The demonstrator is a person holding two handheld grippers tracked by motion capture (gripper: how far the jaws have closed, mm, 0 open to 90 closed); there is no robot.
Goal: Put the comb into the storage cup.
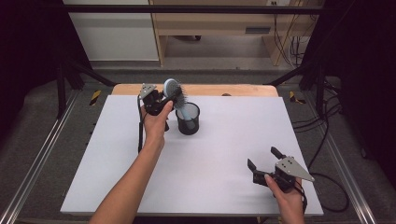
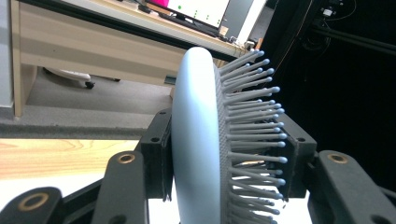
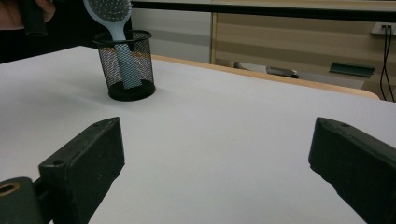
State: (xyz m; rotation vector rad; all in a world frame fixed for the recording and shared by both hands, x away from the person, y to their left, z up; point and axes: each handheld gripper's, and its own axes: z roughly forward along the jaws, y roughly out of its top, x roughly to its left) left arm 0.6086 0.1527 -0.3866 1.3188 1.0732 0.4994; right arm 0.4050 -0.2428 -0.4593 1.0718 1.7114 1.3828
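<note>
Right gripper (image 1: 264, 158): nearest, idle over the tabletop (image 1: 224, 154), jaws spread wide, nothing between them. Left gripper (image 1: 167, 97): farther, clenched on the hairbrush (image 1: 173, 88) head, pads pressing its back and bristles. Hairbrush: pale blue, probably light, rigid plastic with yielding bristles; handle standing in the black mesh cup (image 1: 187, 119). Head offers the firmest hold.

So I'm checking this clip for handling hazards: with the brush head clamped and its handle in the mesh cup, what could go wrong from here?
1. The left gripper clamps the hairbrush across its bristles, which may give, so the head could slip.
2. The handle stands inside the light mesh cup; a sideways pull could tip the cup.
3. The right gripper sits open and far off, so nothing steadies the cup.
</note>
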